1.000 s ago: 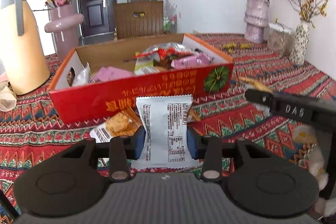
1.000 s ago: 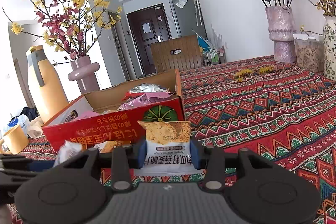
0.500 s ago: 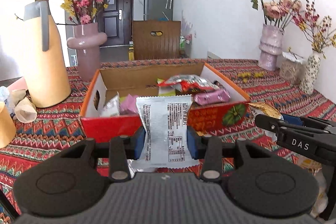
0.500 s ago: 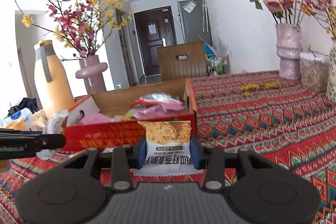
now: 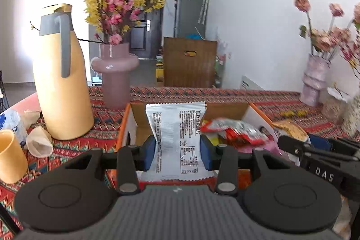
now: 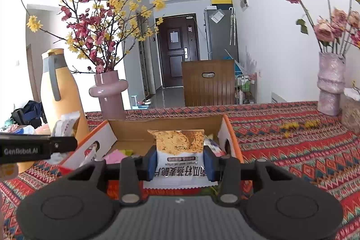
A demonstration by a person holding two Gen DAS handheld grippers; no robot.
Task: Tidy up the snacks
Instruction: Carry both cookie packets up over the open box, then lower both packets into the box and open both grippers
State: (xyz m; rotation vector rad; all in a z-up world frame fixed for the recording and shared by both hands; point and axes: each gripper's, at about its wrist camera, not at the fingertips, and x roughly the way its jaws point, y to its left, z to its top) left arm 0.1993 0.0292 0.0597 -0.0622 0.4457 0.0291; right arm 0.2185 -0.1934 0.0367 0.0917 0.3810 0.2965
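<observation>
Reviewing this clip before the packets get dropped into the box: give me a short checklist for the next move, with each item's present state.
1. Left tongs clamped on the white packet: ok.
2. Right tongs clamped on the crisp packet: ok.
3. Both packets lifted off the tablecloth, in front of the open box: ok.
4. Free room in the box: ok; bare cardboard shows at its left, other snacks lie at its right.
5. Packets over the box opening rather than short of it: cannot tell.
6. The two tongs apart, not touching: ok.
</observation>
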